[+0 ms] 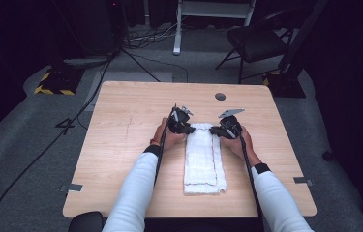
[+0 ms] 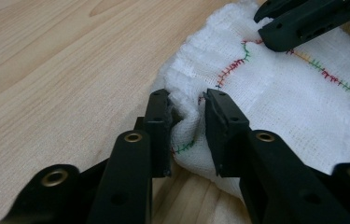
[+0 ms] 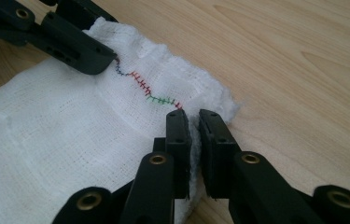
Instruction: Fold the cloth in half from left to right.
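Black jaws of my right gripper sit closest in the right gripper view, clenched on a pinch of white cloth at its far right corner, with only a thin sliver of fabric between the pads. My left gripper has the opposite far corner: a bunched wad of the same cloth is squeezed between its jaws, thicker than the pinch on the other side.

From the high view, the cloth lies as a long, narrow folded strip near the middle of the desk, running from the two grippers toward the near edge, where the end curls slightly. My left gripper and right gripper hold its far end, one at each corner.

I judge the lengthwise folding already done, since the strip is several layers thick. Both corners are now gripped; what looks left is to lift that far end and bring it over toward the near end, then flatten it.

As for material, the cloth is a soft, open-weave gauze, fluffy at the edges, with a wavy line of multicoloured stitching (red, green, blue, yellow) along the hem. Pale wood-grain laminate covers the desk, smooth and matte, with a round grey cable port near its far edge.
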`<state>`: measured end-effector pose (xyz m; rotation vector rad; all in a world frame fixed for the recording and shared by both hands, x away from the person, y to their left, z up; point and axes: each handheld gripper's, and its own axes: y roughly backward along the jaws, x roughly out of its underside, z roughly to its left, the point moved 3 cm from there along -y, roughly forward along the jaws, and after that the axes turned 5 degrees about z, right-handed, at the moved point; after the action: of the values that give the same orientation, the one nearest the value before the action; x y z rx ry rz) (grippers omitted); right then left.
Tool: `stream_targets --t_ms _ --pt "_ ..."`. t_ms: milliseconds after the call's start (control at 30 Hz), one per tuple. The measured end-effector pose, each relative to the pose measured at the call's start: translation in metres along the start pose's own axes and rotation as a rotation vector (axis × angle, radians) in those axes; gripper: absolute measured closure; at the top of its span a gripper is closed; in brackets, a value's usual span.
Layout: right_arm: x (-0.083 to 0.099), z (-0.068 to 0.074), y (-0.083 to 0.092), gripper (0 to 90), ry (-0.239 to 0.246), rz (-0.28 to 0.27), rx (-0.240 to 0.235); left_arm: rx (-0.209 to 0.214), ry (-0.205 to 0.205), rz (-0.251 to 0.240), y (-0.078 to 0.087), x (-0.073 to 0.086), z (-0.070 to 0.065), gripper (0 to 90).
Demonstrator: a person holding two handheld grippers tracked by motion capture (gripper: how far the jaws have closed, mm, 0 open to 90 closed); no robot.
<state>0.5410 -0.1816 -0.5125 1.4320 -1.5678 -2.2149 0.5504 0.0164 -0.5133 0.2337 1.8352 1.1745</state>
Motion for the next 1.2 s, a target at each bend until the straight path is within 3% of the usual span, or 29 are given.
stream_targets --t_ms 133,267,533,733,900,1200 --pt "-0.002 -0.001 -0.001 84.7 0.012 -0.004 0.014 -0.002 -0.005 0.003 -0.001 -0.002 0.002 77.6" --pt "-0.006 0.000 -0.002 85.3 0.030 -0.002 0.046 -0.047 -0.019 0.016 -0.002 -0.008 0.002 79.9" --pt "-0.015 -0.002 0.003 85.7 0.039 -0.044 0.090 -0.103 -0.028 -0.014 -0.001 -0.016 0.006 82.4" --pt "-0.028 -0.004 0.012 85.9 0.040 -0.088 0.115 -0.143 -0.057 -0.050 0.012 -0.027 0.008 82.5" --pt "-0.036 -0.004 0.021 86.0 0.044 -0.120 0.122 -0.148 -0.065 -0.087 0.026 -0.037 0.009 82.5" --pt "-0.048 -0.006 0.035 86.1 0.071 -0.158 0.151 -0.169 -0.092 -0.108 0.041 -0.048 0.006 82.4"
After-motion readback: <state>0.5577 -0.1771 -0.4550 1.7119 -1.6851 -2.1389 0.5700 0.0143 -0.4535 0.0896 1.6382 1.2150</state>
